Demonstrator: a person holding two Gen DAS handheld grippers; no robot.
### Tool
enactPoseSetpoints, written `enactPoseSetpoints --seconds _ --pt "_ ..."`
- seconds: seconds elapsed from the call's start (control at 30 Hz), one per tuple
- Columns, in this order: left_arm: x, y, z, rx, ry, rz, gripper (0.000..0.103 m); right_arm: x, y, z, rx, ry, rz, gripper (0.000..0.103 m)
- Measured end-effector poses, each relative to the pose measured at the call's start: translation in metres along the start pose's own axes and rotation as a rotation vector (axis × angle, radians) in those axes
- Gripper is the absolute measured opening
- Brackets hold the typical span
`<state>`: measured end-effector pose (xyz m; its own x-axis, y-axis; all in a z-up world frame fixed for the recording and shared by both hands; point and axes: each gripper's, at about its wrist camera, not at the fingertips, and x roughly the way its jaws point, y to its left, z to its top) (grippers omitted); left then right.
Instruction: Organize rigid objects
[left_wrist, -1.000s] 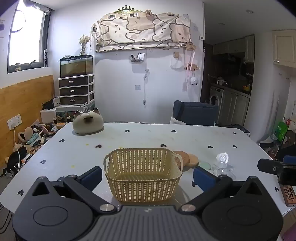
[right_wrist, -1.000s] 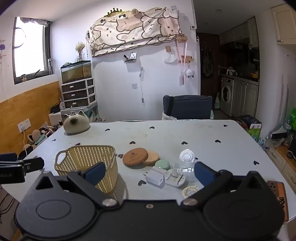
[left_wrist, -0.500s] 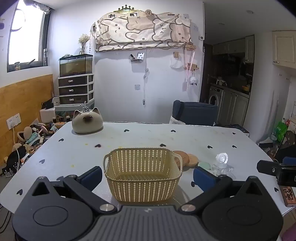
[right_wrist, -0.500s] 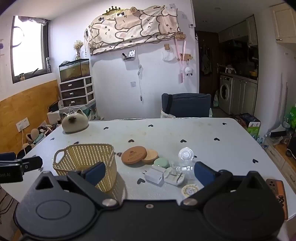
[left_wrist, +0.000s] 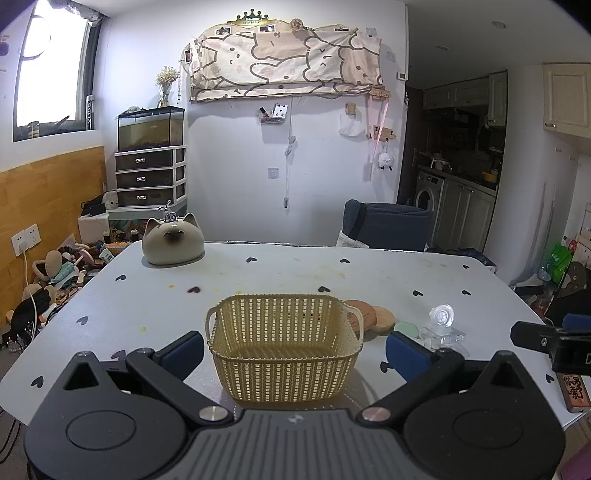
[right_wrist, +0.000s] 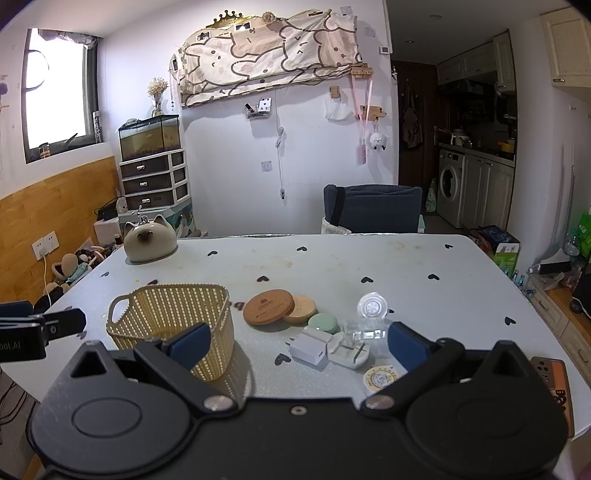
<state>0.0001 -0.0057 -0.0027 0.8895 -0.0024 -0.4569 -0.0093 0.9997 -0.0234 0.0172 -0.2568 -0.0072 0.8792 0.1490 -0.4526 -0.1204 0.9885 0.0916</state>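
An empty yellow woven basket (left_wrist: 282, 343) (right_wrist: 173, 325) stands near the table's front edge. My left gripper (left_wrist: 295, 352) is open, its blue fingers on either side of the basket without touching it. To the basket's right lie two round wooden lids (right_wrist: 269, 307), a green disc (right_wrist: 323, 323), a white charger cube (right_wrist: 309, 347), a white round plug (right_wrist: 349, 352), a clear plastic piece (right_wrist: 371, 314) and a yellow-rimmed round sticker (right_wrist: 380, 380). My right gripper (right_wrist: 299, 341) hovers open just short of these small items, holding nothing.
A cat-shaped ceramic pot (right_wrist: 149, 240) sits at the far left corner of the white heart-print table (right_wrist: 332, 266). A phone in an orange case (right_wrist: 554, 380) lies at the right edge. A blue chair (right_wrist: 373, 212) stands behind the table.
The right gripper has eased slightly forward and down toward the small items. The left gripper and the basket are unmoved.
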Motion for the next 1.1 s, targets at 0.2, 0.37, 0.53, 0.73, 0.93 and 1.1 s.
enactPoseSetpoints --seconds 0.2,0.37,0.53,0.73,0.93,1.1 --pt "0.0 0.001 0.0 -0.002 -0.001 -0.001 0.103 0.0 0.002 -0.002 -0.002 0.002 -0.001 0.103" --pt "0.006 0.0 0.0 -0.001 0.0 -0.004 0.103 0.003 0.004 -0.004 -0.007 0.006 -0.007 0.103" --pt "0.009 -0.004 -0.001 -0.001 0.001 -0.005 0.103 0.003 0.005 -0.007 -0.007 0.007 -0.012 0.103" --pt "0.013 -0.007 -0.005 -0.005 0.001 -0.009 0.103 0.003 0.004 -0.006 -0.007 0.008 -0.011 0.103" --pt "0.012 -0.004 -0.005 -0.007 0.002 -0.009 0.103 0.003 0.004 -0.006 -0.007 0.009 -0.008 0.103" --pt "0.01 -0.002 -0.005 -0.011 -0.001 -0.01 0.103 0.003 0.003 -0.004 -0.007 0.011 -0.007 0.103"
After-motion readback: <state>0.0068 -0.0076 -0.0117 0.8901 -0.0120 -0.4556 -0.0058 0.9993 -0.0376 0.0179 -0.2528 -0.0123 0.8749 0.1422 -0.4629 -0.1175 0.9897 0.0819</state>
